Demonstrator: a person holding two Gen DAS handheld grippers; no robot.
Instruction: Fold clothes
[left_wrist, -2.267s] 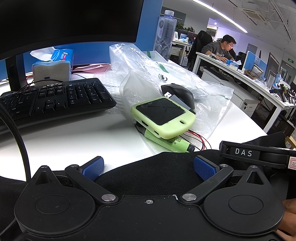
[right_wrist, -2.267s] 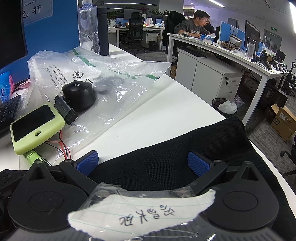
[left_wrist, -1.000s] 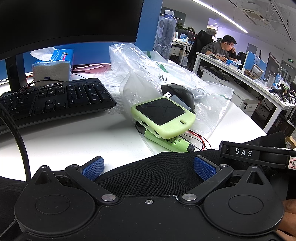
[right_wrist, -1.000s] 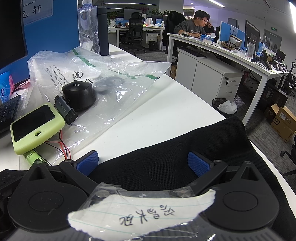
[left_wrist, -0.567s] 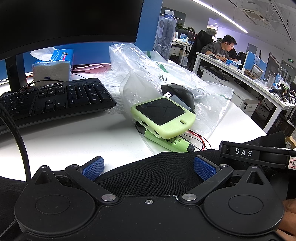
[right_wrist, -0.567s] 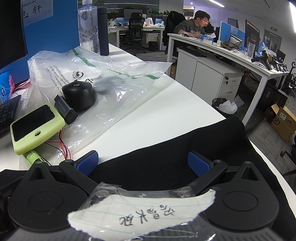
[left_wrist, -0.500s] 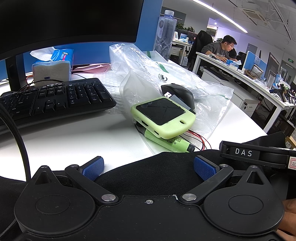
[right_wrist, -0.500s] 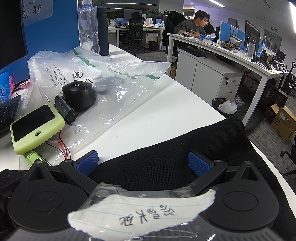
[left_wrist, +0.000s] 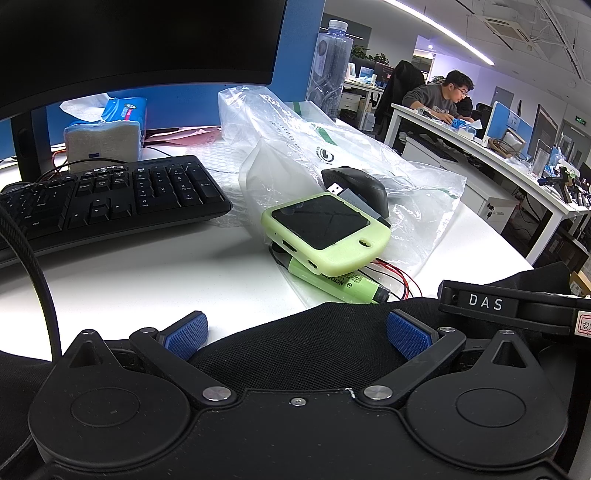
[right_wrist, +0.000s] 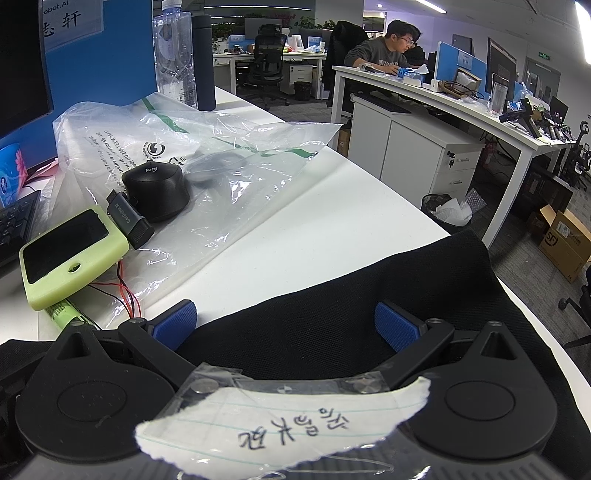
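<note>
The black mesh garment lies spread on the near edge of the white worktop, its long axis running side to side beneath both tools and its far hem curving away ahead of them toward the desk clutter. The left tool and the right tool each sit low over the cloth, side by side and level, blue pads spread apart with fabric passing between them but nothing clamped; the two look equally near it. Just past the hem lie a green-cased device, a green battery cell, a black mouse and a clear plastic bag, so I judge any forward fold must stop short of them.
</note>
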